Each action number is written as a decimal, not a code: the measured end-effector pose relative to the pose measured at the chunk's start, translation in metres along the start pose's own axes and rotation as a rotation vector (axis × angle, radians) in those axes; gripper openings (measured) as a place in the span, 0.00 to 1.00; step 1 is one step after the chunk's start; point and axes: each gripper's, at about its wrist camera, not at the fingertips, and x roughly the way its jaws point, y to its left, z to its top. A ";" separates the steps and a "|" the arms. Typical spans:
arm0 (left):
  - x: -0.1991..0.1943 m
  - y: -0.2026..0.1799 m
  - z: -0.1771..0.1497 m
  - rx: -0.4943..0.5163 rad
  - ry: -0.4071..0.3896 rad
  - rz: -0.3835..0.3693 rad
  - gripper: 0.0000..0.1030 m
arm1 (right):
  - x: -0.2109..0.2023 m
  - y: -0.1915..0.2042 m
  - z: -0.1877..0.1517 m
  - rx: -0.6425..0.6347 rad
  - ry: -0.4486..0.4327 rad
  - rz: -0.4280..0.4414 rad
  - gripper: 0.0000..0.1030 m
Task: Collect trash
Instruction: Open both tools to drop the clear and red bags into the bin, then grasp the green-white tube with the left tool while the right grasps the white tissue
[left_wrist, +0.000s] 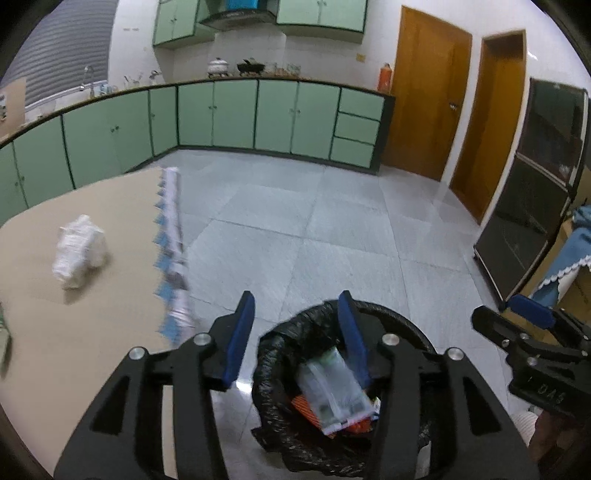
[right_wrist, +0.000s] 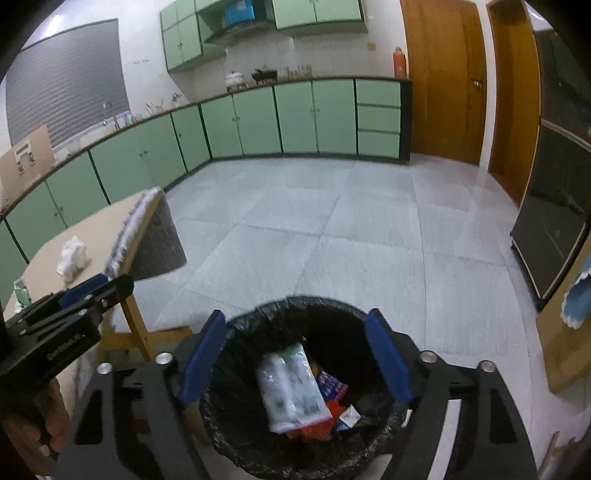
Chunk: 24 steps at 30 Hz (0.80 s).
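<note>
Bin (right_wrist: 258, 325), black-lined, sits low in the frame under both grippers: right gripper (right_wrist: 295, 354) and left gripper (left_wrist: 297, 332) hang with jaws apart, nothing between them. Clear packet (right_wrist: 291, 391) lies inside on other wrappers; crumpled paper (left_wrist: 79, 249) rests on the table (left_wrist: 110, 314) at left

A round bin (right_wrist: 258, 325) lined with a black bag stands on the floor, near. Inside lie a clear plastic packet (right_wrist: 291, 387) and red wrappers (right_wrist: 334, 386). A crumpled white wrapper (left_wrist: 79, 251) lies on the table, left.
</note>
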 end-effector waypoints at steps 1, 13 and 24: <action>-0.009 0.008 0.002 -0.008 -0.019 0.016 0.51 | -0.004 0.005 0.003 -0.005 -0.015 0.003 0.84; -0.096 0.112 -0.007 -0.079 -0.101 0.287 0.71 | -0.031 0.093 0.025 -0.085 -0.125 0.134 0.94; -0.132 0.206 -0.017 -0.181 -0.108 0.491 0.75 | -0.009 0.197 0.023 -0.164 -0.162 0.249 0.94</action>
